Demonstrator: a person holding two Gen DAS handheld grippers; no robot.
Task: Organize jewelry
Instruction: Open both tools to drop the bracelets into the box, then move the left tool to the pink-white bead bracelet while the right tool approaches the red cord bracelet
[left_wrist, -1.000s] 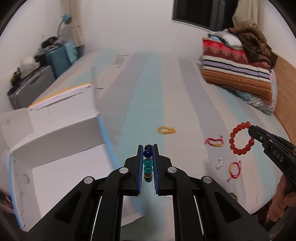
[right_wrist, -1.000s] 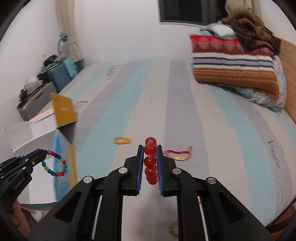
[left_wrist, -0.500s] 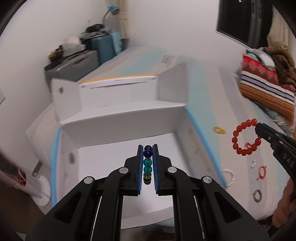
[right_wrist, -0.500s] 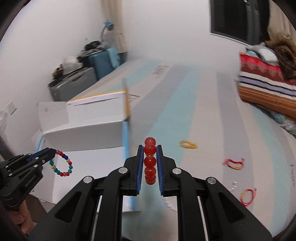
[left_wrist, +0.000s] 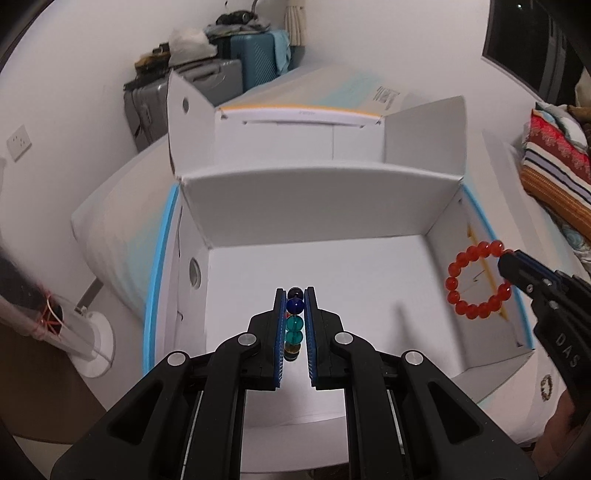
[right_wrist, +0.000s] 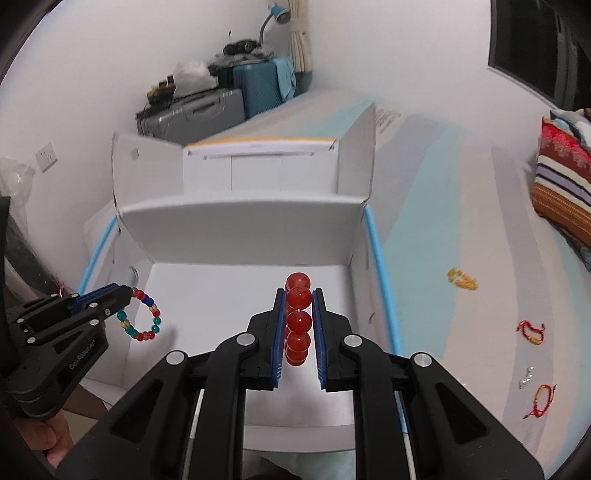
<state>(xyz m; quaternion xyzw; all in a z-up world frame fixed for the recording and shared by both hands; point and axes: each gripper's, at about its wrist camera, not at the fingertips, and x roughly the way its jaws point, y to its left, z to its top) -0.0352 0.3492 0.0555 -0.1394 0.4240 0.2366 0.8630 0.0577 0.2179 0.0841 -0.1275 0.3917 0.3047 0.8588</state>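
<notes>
Bracelets both over the open white cardboard box (left_wrist: 321, 206) now: multicoloured glass-bead bracelet (right_wrist: 142, 319) pinched in left tongs (left_wrist: 295, 295), red round-bead bracelet (left_wrist: 476, 278) clamped in right tongs (right_wrist: 299, 295), hanging above the right wall; box floor straight below.

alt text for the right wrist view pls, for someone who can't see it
The right gripper holds a red bead bracelet above an open white box on a striped bed. At left, the left gripper holds a multicoloured bead bracelet; more bracelets lie on the bed.
</notes>
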